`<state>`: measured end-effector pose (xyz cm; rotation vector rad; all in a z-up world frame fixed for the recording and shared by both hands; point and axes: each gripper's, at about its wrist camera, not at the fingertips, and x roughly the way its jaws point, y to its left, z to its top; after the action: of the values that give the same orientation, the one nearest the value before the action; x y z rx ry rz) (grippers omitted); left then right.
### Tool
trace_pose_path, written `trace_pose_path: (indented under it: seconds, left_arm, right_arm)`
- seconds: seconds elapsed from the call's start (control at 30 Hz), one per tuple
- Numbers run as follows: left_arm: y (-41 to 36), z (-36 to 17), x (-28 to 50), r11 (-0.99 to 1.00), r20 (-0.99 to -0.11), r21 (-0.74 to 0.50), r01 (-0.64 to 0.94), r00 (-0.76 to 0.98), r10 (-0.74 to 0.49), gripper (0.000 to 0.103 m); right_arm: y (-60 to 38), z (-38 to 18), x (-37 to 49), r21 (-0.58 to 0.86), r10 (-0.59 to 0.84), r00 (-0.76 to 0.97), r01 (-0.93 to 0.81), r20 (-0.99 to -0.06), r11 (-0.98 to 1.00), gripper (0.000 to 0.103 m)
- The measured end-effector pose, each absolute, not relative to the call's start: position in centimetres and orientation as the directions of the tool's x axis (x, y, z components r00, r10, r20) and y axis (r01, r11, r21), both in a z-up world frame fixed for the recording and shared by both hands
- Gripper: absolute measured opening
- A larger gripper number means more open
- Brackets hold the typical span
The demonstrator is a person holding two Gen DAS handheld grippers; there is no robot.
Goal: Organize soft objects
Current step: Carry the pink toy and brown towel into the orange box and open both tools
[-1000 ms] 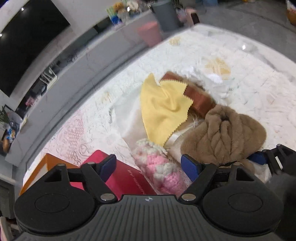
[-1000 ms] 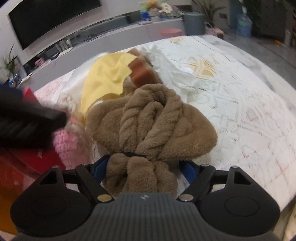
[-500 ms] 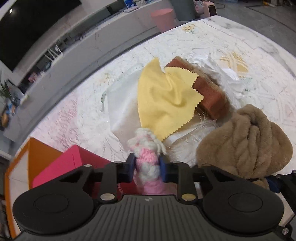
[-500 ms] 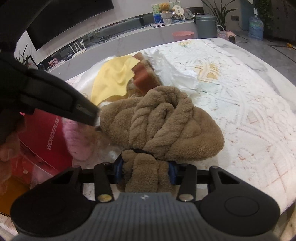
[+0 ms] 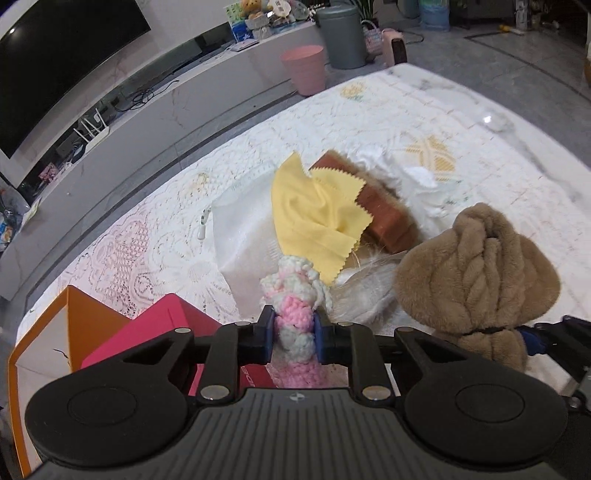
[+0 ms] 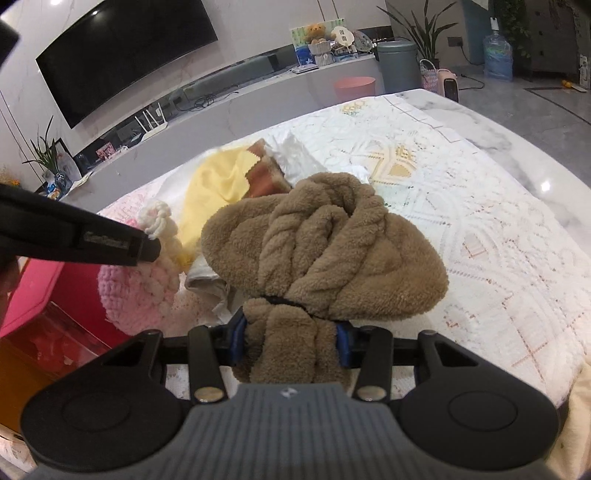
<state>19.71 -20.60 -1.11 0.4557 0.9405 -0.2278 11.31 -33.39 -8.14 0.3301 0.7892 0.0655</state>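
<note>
My left gripper (image 5: 293,338) is shut on a pink and white crocheted piece (image 5: 295,295), held up off the table; it also shows in the right wrist view (image 6: 140,284) with the left gripper's side above it. My right gripper (image 6: 290,341) is shut on the tied end of a brown fluffy hat (image 6: 325,251), which lies on the lace tablecloth; in the left wrist view the hat (image 5: 476,273) is at the right. A yellow cloth (image 5: 314,218), a brown furry piece (image 5: 384,218) and a white cloth (image 5: 243,229) lie behind in a heap.
A red box (image 5: 159,328) and an orange box (image 5: 74,325) stand at the table's near left corner. The lace tablecloth (image 6: 480,206) covers the marble table. A pink bin (image 5: 304,70) and a grey bin (image 5: 341,33) stand on the floor beyond.
Both grippers closed: the left on the pink and white crocheted piece, the right on the brown hat's tied end. The left gripper has lifted the crocheted piece a little.
</note>
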Motion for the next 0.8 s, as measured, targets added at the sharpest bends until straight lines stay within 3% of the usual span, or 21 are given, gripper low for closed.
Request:
trace_pose_path:
  seconds: [0.4,0.8]
  left_arm:
    - [-17.4,6.3,16.7,0.907,-0.744,0.171,0.385,0.654,-0.137,0.023]
    - [-9.6,12.1,13.7,0.935,-0.648,0.169,0.312,0.750,-0.134,0.023]
  right_arm:
    - [-34.0,-4.9,8.4,0.354,0.180,0.774,0.061,-0.607,0.933,0.046]
    - [-30.7,1.2,4.6,0.340,0.271,0.831,-0.106,-0.487,0.934,0.046]
